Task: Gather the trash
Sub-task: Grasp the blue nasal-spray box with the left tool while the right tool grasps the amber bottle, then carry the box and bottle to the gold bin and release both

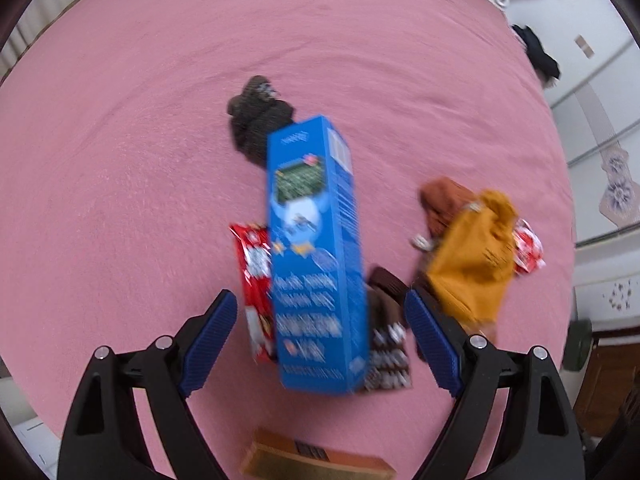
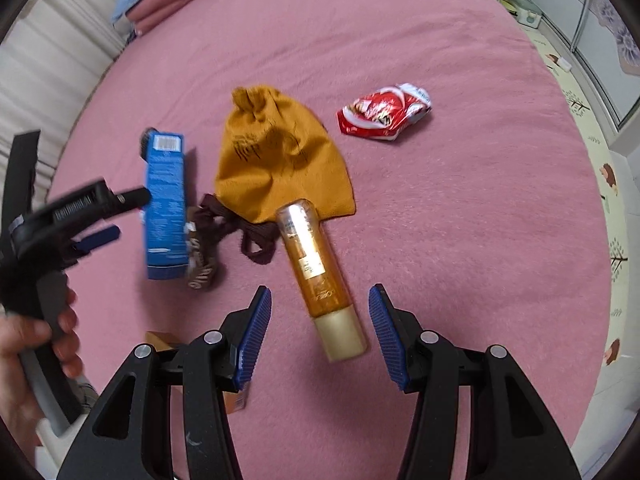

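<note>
Your left gripper (image 1: 320, 332) is spread wide, and the blue box (image 1: 316, 264) stands between its fingers without touching either pad, blurred, so I cannot tell if it rests on the pink blanket (image 1: 140, 140). Your right gripper (image 2: 320, 332) is also spread, with the golden bottle (image 2: 320, 276) lying between its fingers, cap toward you. Beside the box lie a red wrapper (image 1: 254, 280) and a brown wrapper (image 1: 388, 356). Farther away are the mustard pouch (image 2: 280, 160) and a crumpled red packet (image 2: 386, 114).
</note>
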### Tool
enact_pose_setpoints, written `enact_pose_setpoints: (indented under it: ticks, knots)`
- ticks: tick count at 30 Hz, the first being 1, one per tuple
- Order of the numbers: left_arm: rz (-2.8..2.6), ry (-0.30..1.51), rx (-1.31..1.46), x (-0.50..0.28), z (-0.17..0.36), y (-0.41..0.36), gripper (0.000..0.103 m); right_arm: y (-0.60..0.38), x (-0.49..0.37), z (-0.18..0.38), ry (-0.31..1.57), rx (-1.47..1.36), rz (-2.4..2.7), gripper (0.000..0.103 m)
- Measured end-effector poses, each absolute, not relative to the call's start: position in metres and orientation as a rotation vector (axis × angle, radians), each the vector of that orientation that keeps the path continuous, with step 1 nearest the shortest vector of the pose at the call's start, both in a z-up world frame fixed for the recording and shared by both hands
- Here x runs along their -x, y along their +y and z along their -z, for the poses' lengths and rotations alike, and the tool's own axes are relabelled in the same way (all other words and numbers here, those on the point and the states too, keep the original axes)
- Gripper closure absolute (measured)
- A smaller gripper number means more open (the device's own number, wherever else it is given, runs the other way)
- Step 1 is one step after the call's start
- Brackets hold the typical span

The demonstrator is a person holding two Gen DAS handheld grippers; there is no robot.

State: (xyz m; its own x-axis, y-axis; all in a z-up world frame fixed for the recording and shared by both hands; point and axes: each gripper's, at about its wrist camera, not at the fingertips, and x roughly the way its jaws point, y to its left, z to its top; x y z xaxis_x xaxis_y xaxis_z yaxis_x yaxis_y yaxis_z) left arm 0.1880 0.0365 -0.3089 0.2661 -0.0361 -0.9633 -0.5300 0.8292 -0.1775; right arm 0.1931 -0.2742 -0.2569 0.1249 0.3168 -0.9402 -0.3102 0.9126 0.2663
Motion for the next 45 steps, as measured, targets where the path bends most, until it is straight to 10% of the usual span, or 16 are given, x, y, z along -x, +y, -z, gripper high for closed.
enact_pose_setpoints:
  ticks: [17, 23, 45]
  knots:
    - [-0.275, 1.381, 0.621, -0.234, 0.368, 0.07, 0.029, -0.244, -0.217, 0.313, 1.465, 0.047, -0.471, 0.066]
    - [-0.248, 1.327, 0.629, -0.227, 0.345, 0.065, 0.046, -0.243, -0.218, 0.31, 1.468, 0.028, -0.463, 0.068]
    - [0.0, 1.196, 0.708, -0.184, 0.235, 0.013, 0.047, -0.305, -0.203, 0.227, 1.359, -0.164, -0.443, 0.072]
